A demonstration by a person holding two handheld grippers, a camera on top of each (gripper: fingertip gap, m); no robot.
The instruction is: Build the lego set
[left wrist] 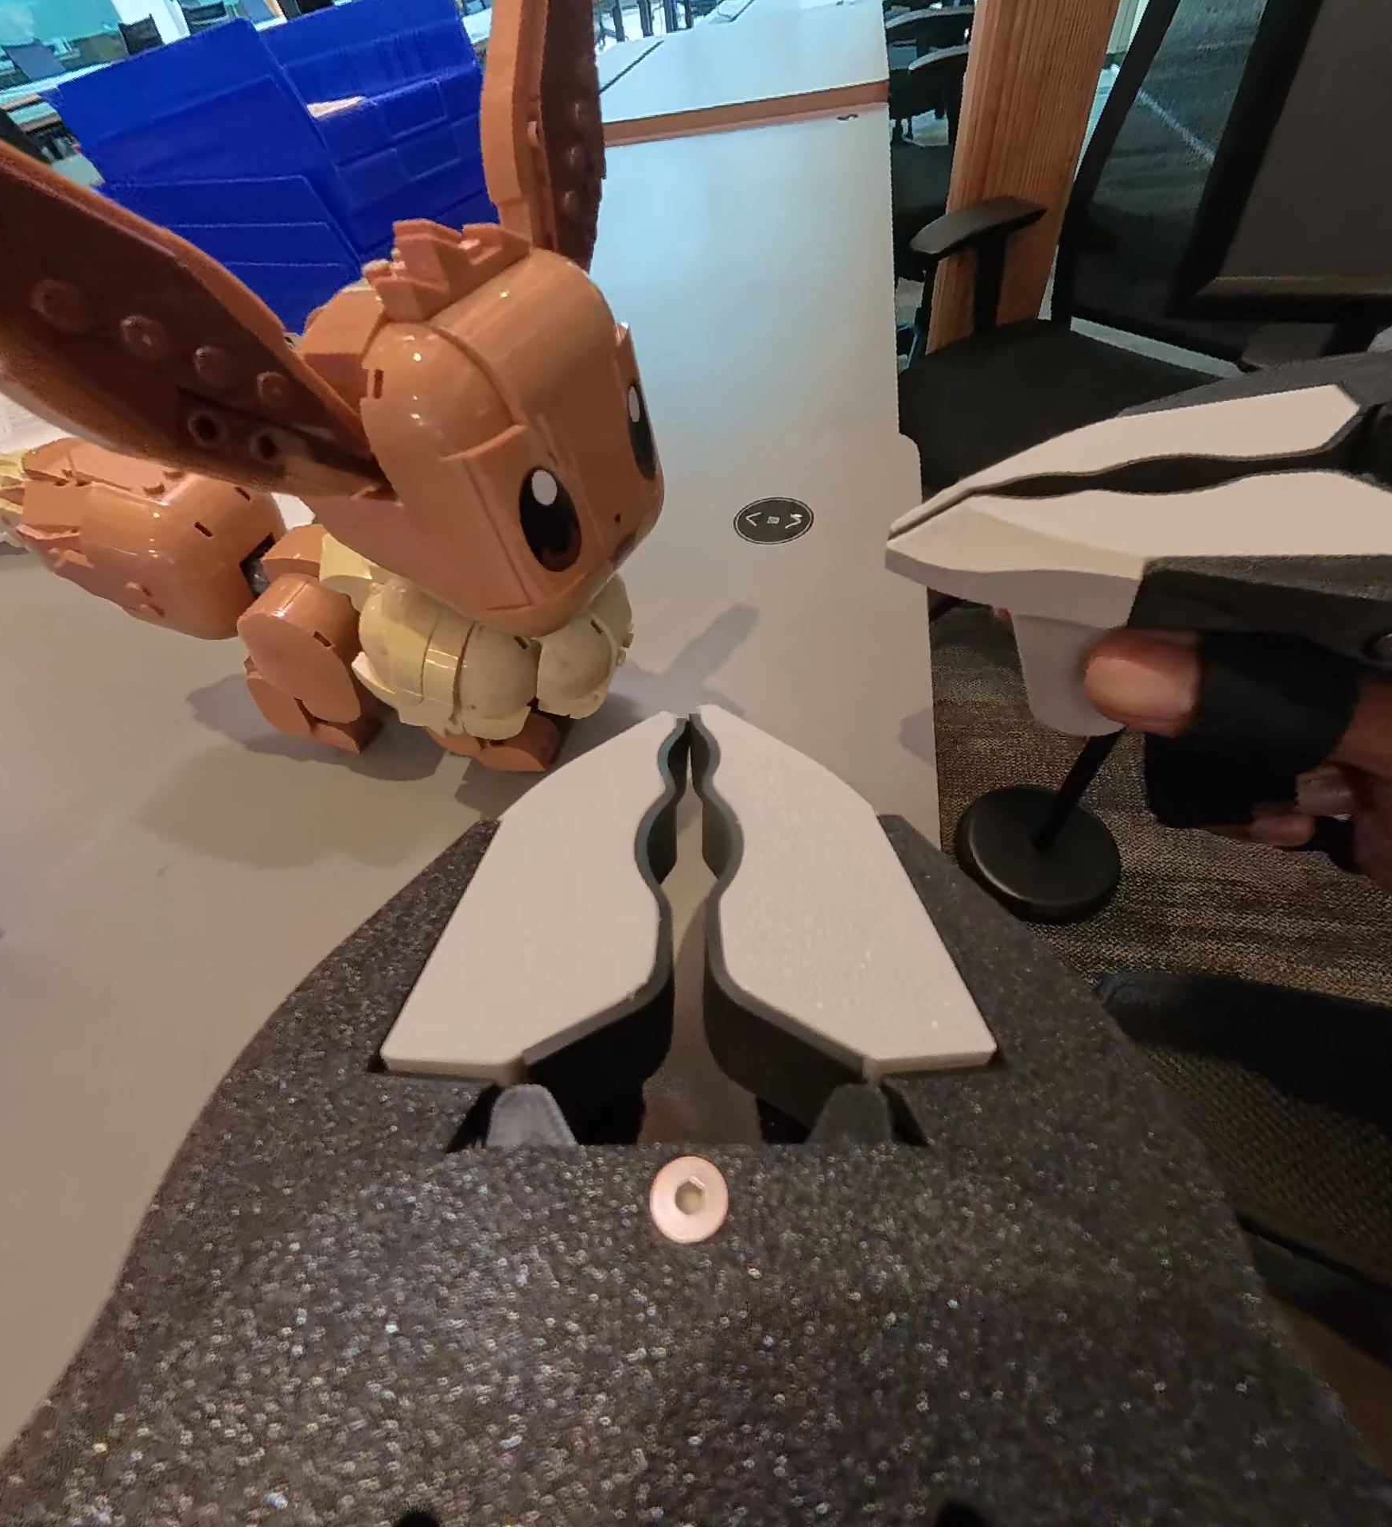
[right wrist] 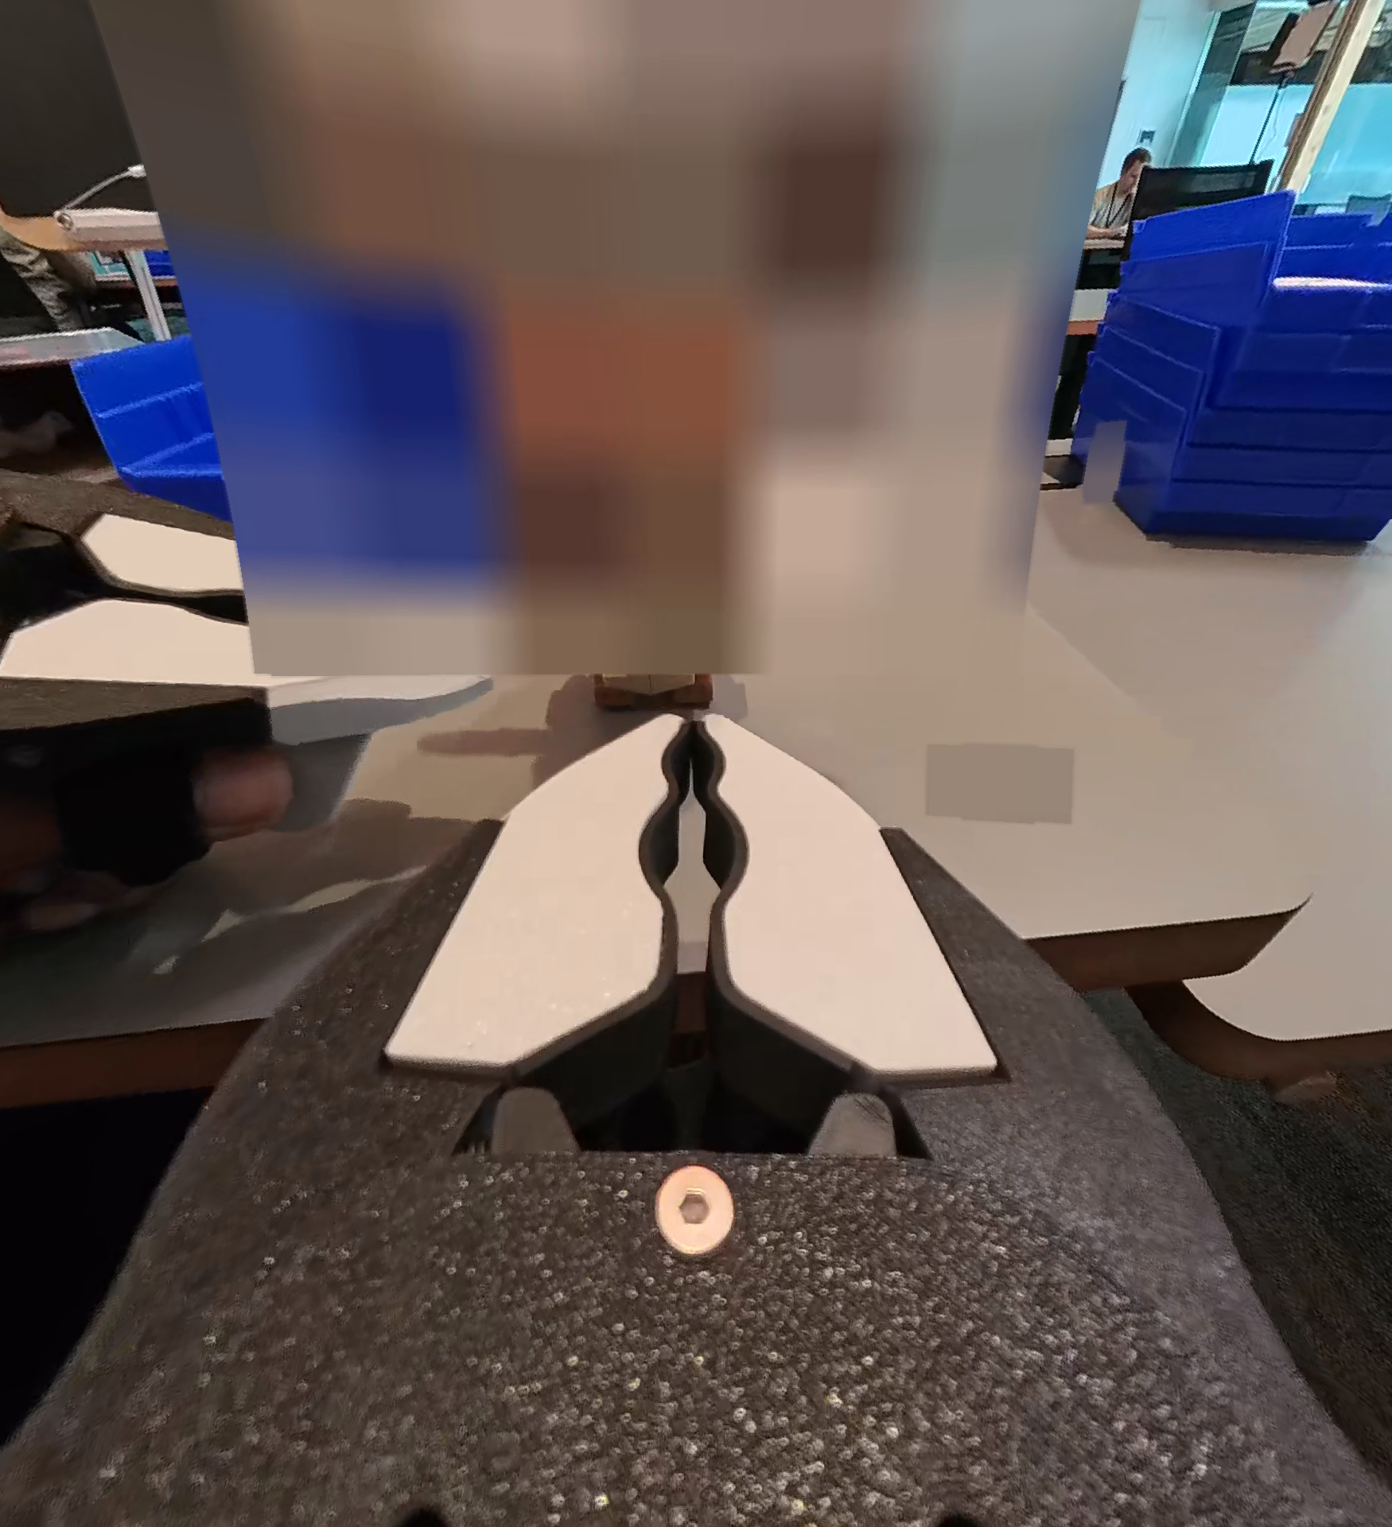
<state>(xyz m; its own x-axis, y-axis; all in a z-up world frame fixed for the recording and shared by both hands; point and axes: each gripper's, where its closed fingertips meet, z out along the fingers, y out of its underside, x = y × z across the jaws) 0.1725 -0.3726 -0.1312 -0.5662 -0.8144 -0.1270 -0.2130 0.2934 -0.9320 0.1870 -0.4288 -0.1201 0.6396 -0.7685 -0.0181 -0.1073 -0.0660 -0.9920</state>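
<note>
A brown and cream toy animal figure built of bricks [left wrist: 461, 529] stands on the grey table [left wrist: 98, 826], with long ears and a bushy tail. My left gripper [left wrist: 690, 723] is shut with nothing between its pads, just in front of the figure's feet. My right gripper [right wrist: 691, 725] is also shut with nothing between its pads; it shows in the left wrist view [left wrist: 903, 529] to the right of the figure, over the table's edge. In the right wrist view only the figure's feet [right wrist: 651, 692] show below a blurred patch. The left gripper [right wrist: 395, 702] shows at the left there.
Stacked blue bins stand behind the figure [left wrist: 263, 165] and at the far right [right wrist: 1271, 397]. A round black mark [left wrist: 773, 520] is on the table. Black office chairs [left wrist: 1048, 372] and a wooden post [left wrist: 1015, 165] stand to the right. A seated person [right wrist: 1122, 198] is far off. Spacing between my two grippers at the tips: around 7 centimeters.
</note>
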